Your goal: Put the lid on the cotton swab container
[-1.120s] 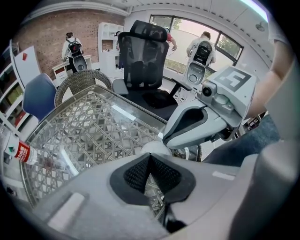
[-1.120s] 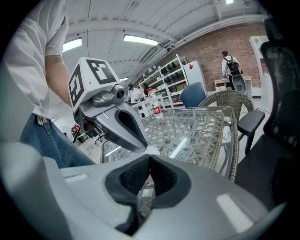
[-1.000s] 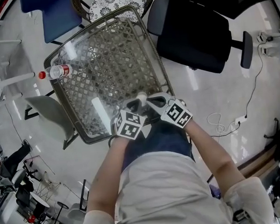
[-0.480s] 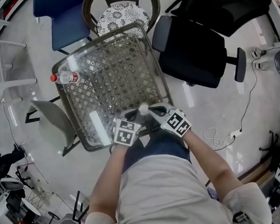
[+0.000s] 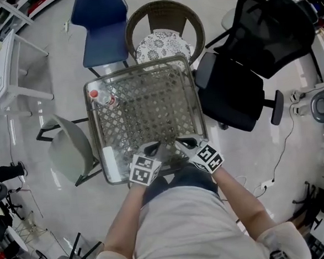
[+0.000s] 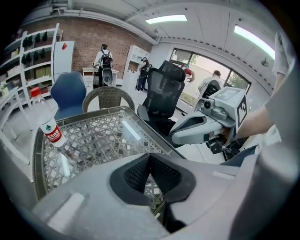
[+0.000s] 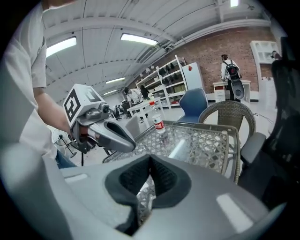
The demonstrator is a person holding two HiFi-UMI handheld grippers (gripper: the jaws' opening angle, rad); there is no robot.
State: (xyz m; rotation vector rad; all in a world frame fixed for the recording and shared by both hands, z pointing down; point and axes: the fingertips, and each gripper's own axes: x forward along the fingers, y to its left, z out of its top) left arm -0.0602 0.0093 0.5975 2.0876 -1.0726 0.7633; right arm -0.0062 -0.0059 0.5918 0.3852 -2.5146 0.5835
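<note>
The left tongs (image 6: 149, 161) are pressed together, dark pads meeting with nothing caught between them, and the right tongs (image 7: 150, 164) are the same: pads closed on each other, empty. Both hover over the near edge of the tabletop (image 5: 144, 108), tips angled toward one another, close but apart. Neither the cotton swab container nor its lid can be found in any view. The glass between the two tips shows only the wicker lattice beneath. The one object plainly standing there is a water bottle (image 5: 102, 98), upright at the far left corner, well apart from both tongs. A blue chair (image 5: 100, 25) and a wicker chair (image 5: 164, 43) with a patterned cushion sit beyond the far edge, a black office chair (image 5: 246, 70) stands past the right edge, and a grey chair (image 5: 69, 155) off the left edge. With nothing held and the task's pieces out of sight, capping does not look under way. The likely trouble is a reach made with the pads shut. Closed tips would shove a light container across smooth glass instead of taking it, and this near the edge it could slide off. A lid pressed on while the other tongs do not steady the container would probably seat crooked.
</note>
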